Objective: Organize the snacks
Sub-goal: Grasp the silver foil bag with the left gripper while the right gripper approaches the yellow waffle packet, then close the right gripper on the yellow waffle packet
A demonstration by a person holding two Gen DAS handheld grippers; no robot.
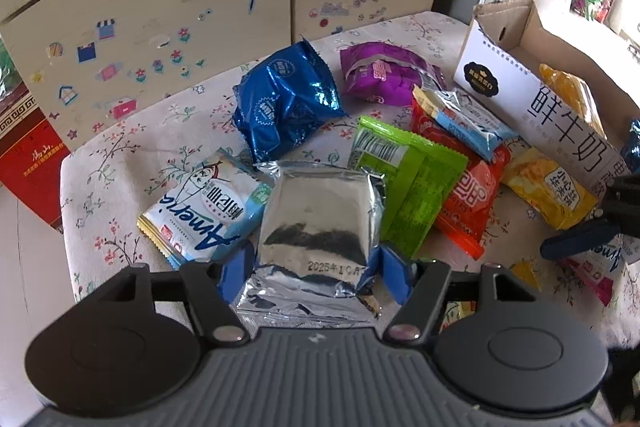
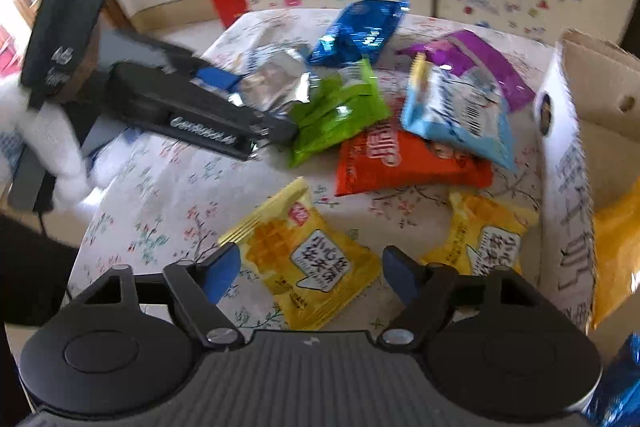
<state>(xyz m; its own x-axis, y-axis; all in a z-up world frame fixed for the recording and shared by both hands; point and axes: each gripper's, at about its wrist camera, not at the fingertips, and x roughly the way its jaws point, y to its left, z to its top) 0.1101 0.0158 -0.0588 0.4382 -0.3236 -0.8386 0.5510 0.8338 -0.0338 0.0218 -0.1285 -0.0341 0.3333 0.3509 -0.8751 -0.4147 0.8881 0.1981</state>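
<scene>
Left wrist view: the left gripper (image 1: 316, 267) clamps a silver foil packet (image 1: 316, 223) between its blue pads over a floral tablecloth (image 1: 120, 155). Around it lie loose snacks: a white-and-blue packet (image 1: 204, 211) to the left, a blue foil bag (image 1: 284, 103) and a purple bag (image 1: 384, 75) farther back, a green packet (image 1: 412, 187) and an orange-red packet (image 1: 472, 203) to the right. A cardboard milk box (image 1: 520, 79) stands at far right. The right gripper (image 2: 310, 275) hovers with jaws wide around a yellow packet (image 2: 308, 259) on the cloth, pads not touching it; a second yellow packet (image 2: 488, 239) lies beside the box.
</scene>
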